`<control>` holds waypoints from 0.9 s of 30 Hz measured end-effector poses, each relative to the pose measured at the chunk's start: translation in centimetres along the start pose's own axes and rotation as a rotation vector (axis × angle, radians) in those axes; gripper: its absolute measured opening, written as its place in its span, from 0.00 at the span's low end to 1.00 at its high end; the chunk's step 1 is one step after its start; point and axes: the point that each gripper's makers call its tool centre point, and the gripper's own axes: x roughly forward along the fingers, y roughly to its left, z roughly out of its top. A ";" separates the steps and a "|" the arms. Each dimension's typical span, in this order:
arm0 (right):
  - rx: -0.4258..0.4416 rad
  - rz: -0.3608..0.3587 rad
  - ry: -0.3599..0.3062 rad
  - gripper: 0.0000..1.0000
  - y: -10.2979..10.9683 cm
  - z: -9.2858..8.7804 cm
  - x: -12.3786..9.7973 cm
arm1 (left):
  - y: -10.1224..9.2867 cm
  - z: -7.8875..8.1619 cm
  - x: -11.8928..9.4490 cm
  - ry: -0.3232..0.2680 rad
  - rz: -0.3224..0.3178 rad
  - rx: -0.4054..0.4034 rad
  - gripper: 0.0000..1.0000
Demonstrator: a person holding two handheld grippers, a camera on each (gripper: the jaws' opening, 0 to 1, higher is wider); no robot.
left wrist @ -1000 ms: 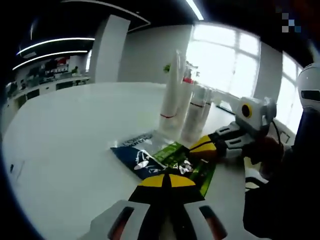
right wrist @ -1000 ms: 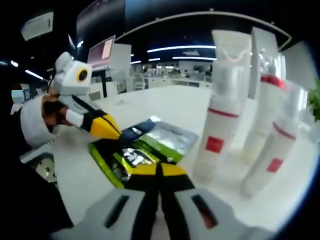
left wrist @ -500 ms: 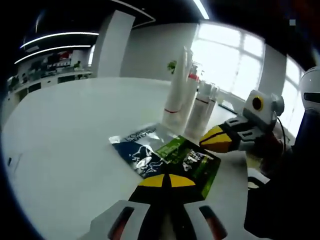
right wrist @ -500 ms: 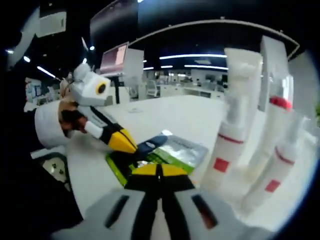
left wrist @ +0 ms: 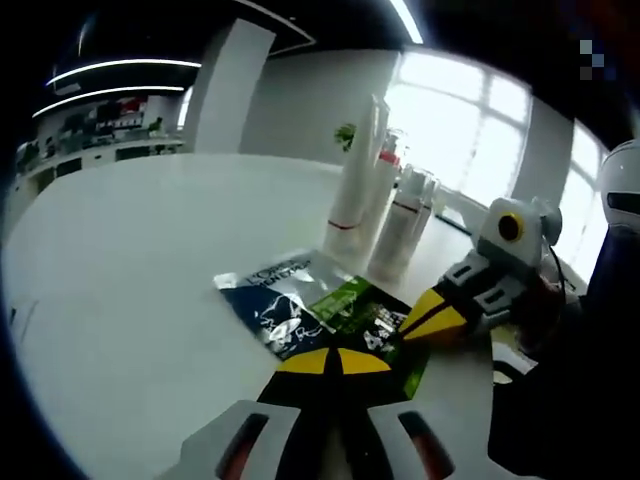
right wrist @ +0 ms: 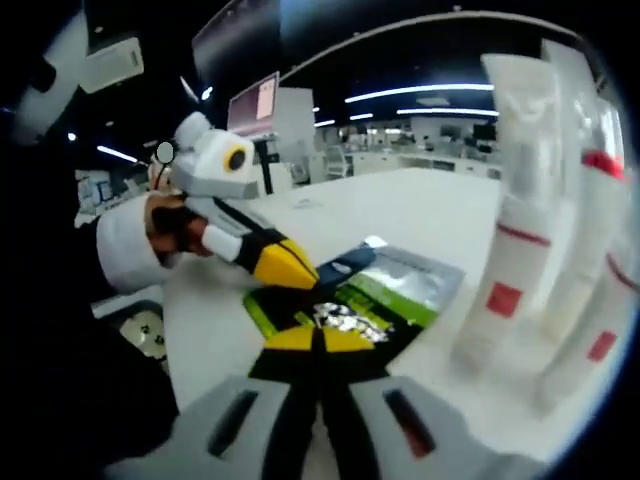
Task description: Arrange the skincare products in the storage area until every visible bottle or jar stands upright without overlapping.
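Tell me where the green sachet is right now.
The green sachet lies flat on the white table, overlapping a dark blue sachet, just ahead of both tools' tips, near the standing tubes.

Sachets (left wrist: 320, 315) lying overlapped on the table (left wrist: 130, 260), upright tubes (left wrist: 358, 185) clustered beyond them at one o'clock in the left gripper view, at three o'clock in the right gripper view

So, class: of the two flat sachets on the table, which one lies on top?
The green sachet lies on top; it overlaps the dark blue sachet, whose silver end sticks out beyond it toward the upright white tubes.
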 end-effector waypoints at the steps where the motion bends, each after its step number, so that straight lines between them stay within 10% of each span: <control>1: 0.000 0.001 -0.001 0.00 0.0 0.0 0.0 | 0.0 0.0 0.1 0.001 -0.006 0.000 0.00; 20: -0.001 -0.016 0.002 0.00 -0.4 0.2 -0.2 | -0.4 0.8 0.0 -0.025 0.011 0.000 0.00; 27: -0.055 0.007 -0.077 0.00 0.9 3.3 0.4 | -0.1 1.6 -2.2 -0.095 0.051 -0.005 0.00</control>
